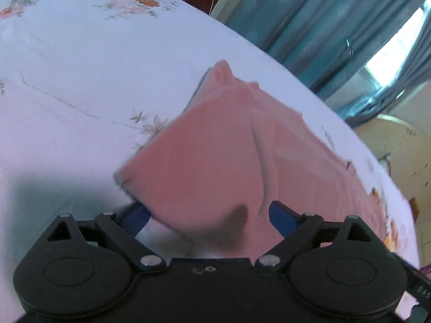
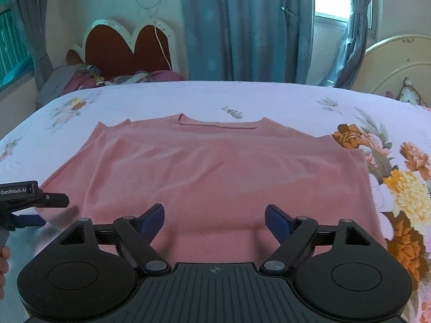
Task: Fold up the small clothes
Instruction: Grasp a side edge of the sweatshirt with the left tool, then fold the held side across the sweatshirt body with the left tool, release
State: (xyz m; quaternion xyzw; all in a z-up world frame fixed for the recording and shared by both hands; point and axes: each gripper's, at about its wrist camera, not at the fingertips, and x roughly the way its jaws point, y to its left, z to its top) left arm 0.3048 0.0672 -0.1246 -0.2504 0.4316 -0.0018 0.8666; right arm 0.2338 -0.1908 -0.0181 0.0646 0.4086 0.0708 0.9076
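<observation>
A pink shirt (image 2: 215,172) lies spread flat on the floral bedsheet (image 2: 188,94), neckline at the far side. My right gripper (image 2: 214,216) is open, its blue fingers over the shirt's near hem, holding nothing. My left gripper (image 1: 208,212) is open at the shirt's (image 1: 215,161) left edge, where a corner of the cloth stands lifted and blurred between the blue fingers. The left gripper also shows at the left edge of the right wrist view (image 2: 35,210), beside the shirt's left side.
A heart-shaped red headboard (image 2: 129,51) and a pile of clothes (image 2: 80,80) stand beyond the bed's far left. Blue curtains (image 2: 242,27) hang behind. A cream headboard (image 2: 398,64) is at the right. The bed edge falls off at the right in the left wrist view (image 1: 377,167).
</observation>
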